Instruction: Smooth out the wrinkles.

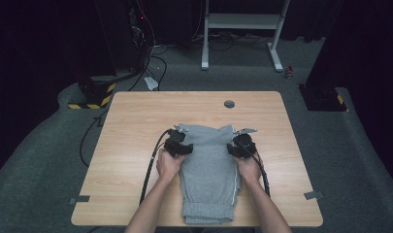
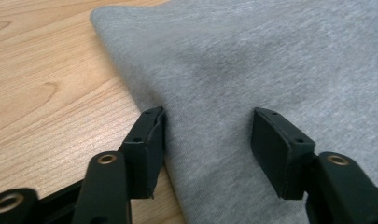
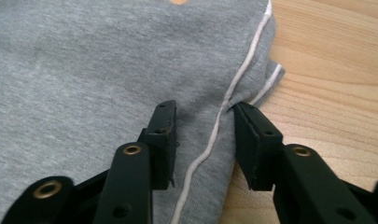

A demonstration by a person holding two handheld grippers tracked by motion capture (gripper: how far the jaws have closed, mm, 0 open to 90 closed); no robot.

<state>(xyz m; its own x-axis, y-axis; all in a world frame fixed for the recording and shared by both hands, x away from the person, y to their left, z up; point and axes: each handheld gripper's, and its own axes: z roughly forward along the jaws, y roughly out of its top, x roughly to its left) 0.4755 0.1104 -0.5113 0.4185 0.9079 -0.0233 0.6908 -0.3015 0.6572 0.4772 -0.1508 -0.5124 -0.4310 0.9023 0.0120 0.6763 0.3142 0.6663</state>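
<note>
Sweatpants (image 1: pixel 208 170), grey and folded lengthwise, lie on the middle of a wooden counter (image 1: pixel 131 116), cuffs at the near edge. A person's hands come in from the bottom, one at each long side of the garment. The left hand-held gripper (image 1: pixel 184 147) sits at the left edge; in the left gripper view its jaws stand apart, one at the fabric's edge, one on the cloth, with a flat span of cloth between them. The right hand-held gripper (image 1: pixel 234 148) sits at the right edge; its jaws straddle the white side stripe (image 3: pixel 224 112) without pinching it, the outer jaw at the hem
</note>
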